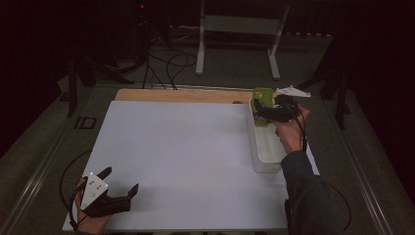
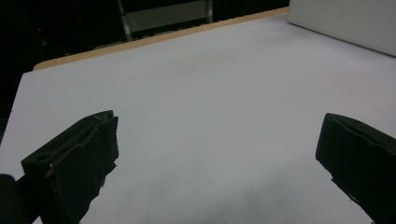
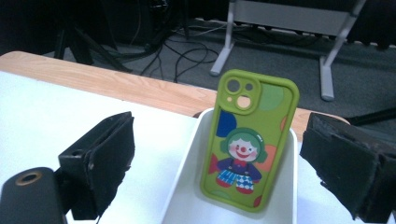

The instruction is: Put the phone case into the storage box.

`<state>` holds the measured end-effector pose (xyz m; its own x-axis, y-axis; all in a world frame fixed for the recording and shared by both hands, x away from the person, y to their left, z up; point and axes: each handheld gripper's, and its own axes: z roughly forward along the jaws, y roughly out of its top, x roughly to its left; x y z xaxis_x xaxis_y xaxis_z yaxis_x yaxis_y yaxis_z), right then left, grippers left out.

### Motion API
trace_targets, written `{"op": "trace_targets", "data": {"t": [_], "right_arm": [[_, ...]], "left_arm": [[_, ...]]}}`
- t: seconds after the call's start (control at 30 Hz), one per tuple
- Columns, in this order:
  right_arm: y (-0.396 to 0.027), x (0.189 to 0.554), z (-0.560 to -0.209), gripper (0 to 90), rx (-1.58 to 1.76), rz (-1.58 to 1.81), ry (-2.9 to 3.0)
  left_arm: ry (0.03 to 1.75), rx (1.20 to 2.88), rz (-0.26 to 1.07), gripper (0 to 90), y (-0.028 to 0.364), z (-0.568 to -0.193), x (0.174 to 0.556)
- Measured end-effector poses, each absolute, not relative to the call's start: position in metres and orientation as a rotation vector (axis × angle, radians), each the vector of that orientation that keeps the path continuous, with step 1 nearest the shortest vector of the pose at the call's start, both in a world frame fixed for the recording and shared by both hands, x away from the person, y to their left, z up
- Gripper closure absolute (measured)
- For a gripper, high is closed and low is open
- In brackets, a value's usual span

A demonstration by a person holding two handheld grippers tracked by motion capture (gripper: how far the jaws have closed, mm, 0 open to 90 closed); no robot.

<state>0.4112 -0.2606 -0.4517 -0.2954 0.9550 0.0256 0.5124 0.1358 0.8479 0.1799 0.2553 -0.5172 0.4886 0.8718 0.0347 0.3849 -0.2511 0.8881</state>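
Green clown-print phone case (image 3: 250, 140) stands upright, camera cutouts uppermost, leaning on the white plastic bin's (image 3: 187, 177) far wall. Right tongs (image 3: 215, 163) gape empty before it; left tongs (image 2: 215, 158) wide open, empty.

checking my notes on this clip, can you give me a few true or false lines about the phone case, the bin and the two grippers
1. The green phone case stands upright in the white bin. True.
2. The right gripper is clamped on the phone case. False: its jaws are open on either side of it, not touching.
3. The left gripper is open over the bare white board. True.
4. The bin sits at the left edge of the board. False: it sits at the right edge.
5. The phone case shows a cartoon clown. True.
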Motion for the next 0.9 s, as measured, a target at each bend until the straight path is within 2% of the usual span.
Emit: {"op": "trace_targets", "data": {"t": [0.67, 0.9], "right_arm": [[-0.26, 0.385, -0.446, 9.0, 1.324, 1.151, 1.918], [-0.257, 0.365, -0.45, 9.0, 1.277, 1.197, 1.932]], "left_arm": [[1.048, 1.845, 0.684, 0.0, 0.255, -0.517, 0.18], [1.049, 1.844, 0.683, 0.0, 0.255, -0.517, 0.18]]}}
